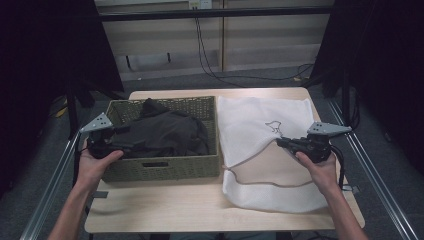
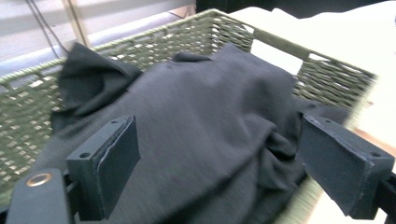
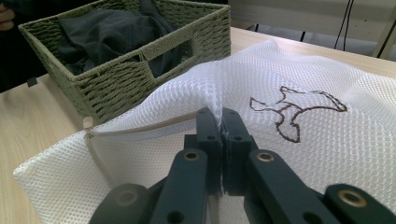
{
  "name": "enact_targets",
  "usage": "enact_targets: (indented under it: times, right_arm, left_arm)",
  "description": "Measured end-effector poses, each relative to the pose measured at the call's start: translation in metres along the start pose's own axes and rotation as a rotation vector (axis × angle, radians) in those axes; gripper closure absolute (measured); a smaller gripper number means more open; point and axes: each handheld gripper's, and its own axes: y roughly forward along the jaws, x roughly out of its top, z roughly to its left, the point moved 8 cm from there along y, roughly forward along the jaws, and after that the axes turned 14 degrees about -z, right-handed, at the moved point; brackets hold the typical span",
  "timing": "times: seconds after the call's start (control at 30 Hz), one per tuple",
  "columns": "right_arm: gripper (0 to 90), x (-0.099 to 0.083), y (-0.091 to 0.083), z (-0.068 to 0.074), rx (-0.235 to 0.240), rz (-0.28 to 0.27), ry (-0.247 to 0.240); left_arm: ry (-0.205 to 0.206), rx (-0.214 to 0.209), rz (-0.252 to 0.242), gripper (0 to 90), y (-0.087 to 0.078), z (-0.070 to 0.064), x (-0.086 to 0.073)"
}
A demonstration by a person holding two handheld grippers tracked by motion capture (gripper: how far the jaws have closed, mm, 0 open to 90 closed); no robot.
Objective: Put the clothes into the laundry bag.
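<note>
A dark garment (image 1: 160, 132) lies heaped in a green woven basket (image 1: 165, 170) on the table's left half. My left gripper (image 1: 121, 137) hovers at the basket's left end, open, its jaws spread wide over the dark garment (image 2: 210, 135) with nothing between them. To the right lies a white mesh laundry bag (image 1: 260, 125) with a small outlined figure (image 3: 294, 109) on it. My right gripper (image 1: 281, 142) is shut on a pinch of the mesh bag (image 3: 140, 154) near its zipped edge and lifts that fold slightly.
The light wooden table (image 1: 165, 210) has bare room in front of the basket (image 3: 116, 84). Metal rails (image 1: 50, 185) run along both sides of the table. Cables hang against the back wall (image 1: 210, 55).
</note>
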Motion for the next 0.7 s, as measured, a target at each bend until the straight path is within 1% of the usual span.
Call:
enact_targets:
  times: [0.07,0.1,0.13,0.17,0.2,0.23,0.3,0.33,0.4,0.43,0.47,0.5,0.53,0.57,0.6,0.63,0.67,0.7]
  right_arm:
    - [88.5,-0.001,0.001,0.0,0.0,0.006,-0.005]
    - [88.5,-0.001,0.001,0.0,0.002,0.007,-0.005]
    - [88.5,-0.002,0.001,0.001,0.003,0.007,-0.007]
    - [88.5,-0.002,0.002,0.001,0.003,0.008,-0.002]
    - [88.5,-0.002,0.002,0.001,0.003,0.009,-0.001]
    - [88.5,-0.002,0.002,0.001,0.004,0.01,-0.005]
    - [88.5,-0.003,0.002,0.001,0.005,0.012,-0.009]
    - [88.5,-0.003,0.002,0.001,0.004,0.012,-0.01]
    - [88.3,-0.003,0.002,0.0,0.002,0.013,-0.007]
    - [88.4,-0.003,0.002,0.0,0.003,0.014,-0.006]
    - [88.4,-0.003,0.002,0.0,0.003,0.015,-0.007]
    - [88.4,-0.004,0.002,0.0,0.003,0.017,-0.003]
    - [88.4,-0.004,0.002,0.0,0.002,0.019,-0.002]
    - [88.4,-0.005,0.003,0.0,0.004,0.018,-0.006]
    - [88.4,-0.005,0.003,0.0,0.005,0.021,-0.006]
    - [88.4,-0.005,0.003,0.001,0.007,0.023,-0.002]
    - [88.3,-0.006,0.004,0.001,0.007,0.024,-0.002]
    - [88.3,-0.006,0.004,0.001,0.007,0.025,0.0]
  left_arm:
    - [0.03,0.01,0.039,12.7,0.01,0.009,0.001]
    - [0.03,0.01,0.039,12.7,0.01,0.009,0.001]
    - [0.034,0.006,0.068,12.4,0.018,0.014,0.001]
    - [0.036,0.005,0.076,11.9,0.021,0.015,0.001]
    - [0.032,0.001,0.095,11.1,0.025,0.018,0.0]
    - [0.032,-0.008,0.105,9.9,0.029,0.019,0.0]
    - [0.053,-0.007,0.141,8.4,0.036,0.022,-0.002]
    - [0.059,0.004,0.152,7.7,0.039,0.025,-0.004]
    - [0.041,0.001,0.155,4.0,0.044,0.029,-0.006]
    - [0.04,0.014,0.163,3.7,0.045,0.032,-0.007]
    - [0.04,0.014,0.163,3.7,0.045,0.032,-0.007]
    - [0.029,0.007,0.167,3.7,0.05,0.035,-0.01]
    - [0.029,0.007,0.167,3.6,0.05,0.035,-0.01]
    - [0.039,-0.022,0.18,3.6,0.055,0.037,-0.015]
    - [0.041,-0.022,0.189,3.6,0.056,0.038,-0.017]
    - [0.05,-0.015,0.191,3.7,0.058,0.04,-0.018]
    - [0.057,-0.034,0.192,3.6,0.061,0.04,-0.019]
    - [0.052,-0.054,0.203,4.0,0.063,0.04,-0.021]
